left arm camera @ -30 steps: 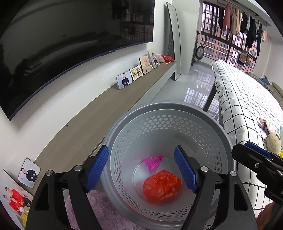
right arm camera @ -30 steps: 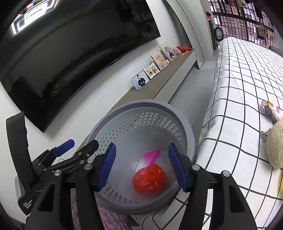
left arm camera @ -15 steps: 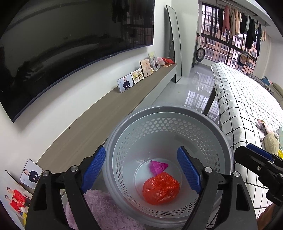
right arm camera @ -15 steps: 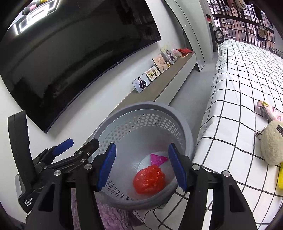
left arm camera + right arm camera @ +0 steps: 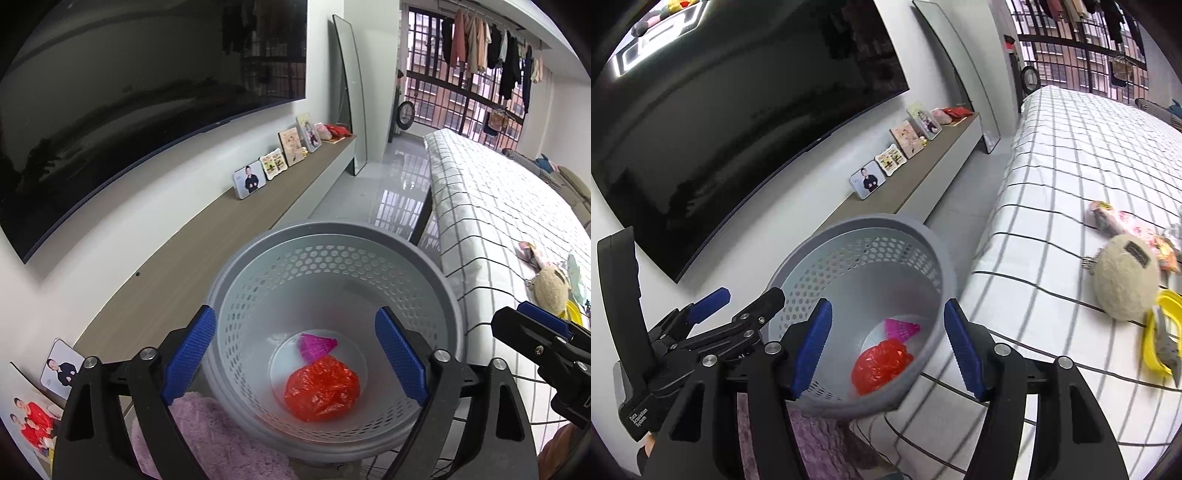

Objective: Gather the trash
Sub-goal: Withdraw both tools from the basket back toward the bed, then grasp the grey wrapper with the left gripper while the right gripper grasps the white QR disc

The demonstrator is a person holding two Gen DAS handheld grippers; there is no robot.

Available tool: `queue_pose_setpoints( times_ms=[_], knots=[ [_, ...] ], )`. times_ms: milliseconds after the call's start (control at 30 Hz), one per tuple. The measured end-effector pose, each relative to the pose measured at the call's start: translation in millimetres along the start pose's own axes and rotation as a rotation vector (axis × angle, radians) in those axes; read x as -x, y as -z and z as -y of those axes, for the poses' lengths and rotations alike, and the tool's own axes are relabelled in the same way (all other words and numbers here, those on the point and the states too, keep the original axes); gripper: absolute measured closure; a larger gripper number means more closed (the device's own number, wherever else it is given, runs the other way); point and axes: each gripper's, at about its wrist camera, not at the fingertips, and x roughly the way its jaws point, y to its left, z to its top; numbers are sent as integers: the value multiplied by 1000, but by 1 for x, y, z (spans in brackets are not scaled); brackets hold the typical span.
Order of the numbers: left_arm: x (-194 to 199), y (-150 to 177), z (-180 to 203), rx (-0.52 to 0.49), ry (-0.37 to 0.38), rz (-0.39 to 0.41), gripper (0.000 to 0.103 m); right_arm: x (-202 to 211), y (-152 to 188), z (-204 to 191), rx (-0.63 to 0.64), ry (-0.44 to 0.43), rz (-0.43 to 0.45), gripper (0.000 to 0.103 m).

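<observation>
A grey perforated trash basket (image 5: 258,258) stands beside the bed; it also shows in the right wrist view (image 5: 905,229). Inside lie a crumpled red plastic bag (image 5: 321,389) (image 5: 881,365) and a small pink wrapper (image 5: 317,344) (image 5: 901,328). My left gripper (image 5: 295,354) hangs open and empty above the basket's near rim. My right gripper (image 5: 886,345) is open and empty, just right of the left one. More litter lies on the bed: a pink packet (image 5: 1108,218) and an orange wrapper (image 5: 1167,254).
A checked bed (image 5: 1052,177) fills the right side, with a beige plush ball (image 5: 1123,280) and a yellow ring with a clip (image 5: 1161,343) on it. A wooden shelf with photo frames (image 5: 251,181) runs under a wall TV (image 5: 129,96). A purple fluffy mat (image 5: 214,439) lies under the basket.
Both grippers have drawn back and up from the basket. The right wrist view has swung right, showing more of the bed and its items. The basket's contents have not moved.
</observation>
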Motion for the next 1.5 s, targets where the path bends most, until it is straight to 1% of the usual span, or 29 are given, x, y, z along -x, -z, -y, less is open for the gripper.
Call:
queue_pose_setpoints(
  times_ms=[133, 233, 433, 567, 700, 867, 933, 1033, 1167, 1333, 1500],
  knots=[
    [2, 3, 17, -26, 23, -2, 15, 19, 5, 11, -12, 26, 33, 41],
    [5, 6, 33, -51, 52, -3, 15, 37, 11, 26, -29, 61, 58, 40],
    [20, 10, 75, -119, 138, 16, 15, 75, 25, 63, -97, 130, 104, 40],
    [31, 12, 108, -170, 198, 35, 15, 104, 35, 96, -154, 188, 135, 40],
    [42, 13, 138, -191, 262, 45, 15, 135, 48, 133, -203, 265, 157, 40],
    [52, 11, 173, -210, 317, 57, 15, 169, 59, 182, -267, 370, 176, 40],
    [56, 12, 186, -218, 341, 58, 15, 179, 63, 202, -283, 394, 178, 40],
    [60, 13, 209, -244, 375, 44, 15, 189, 66, 226, -286, 436, 173, 40],
    [63, 18, 231, -270, 387, 42, 15, 191, 66, 250, -256, 480, 133, 40],
    [59, 27, 253, -288, 377, 20, 15, 178, 62, 266, -221, 471, 66, 40],
    [52, 32, 257, -281, 368, -7, 15, 159, 47, 280, -170, 466, 8, 40]
  ],
)
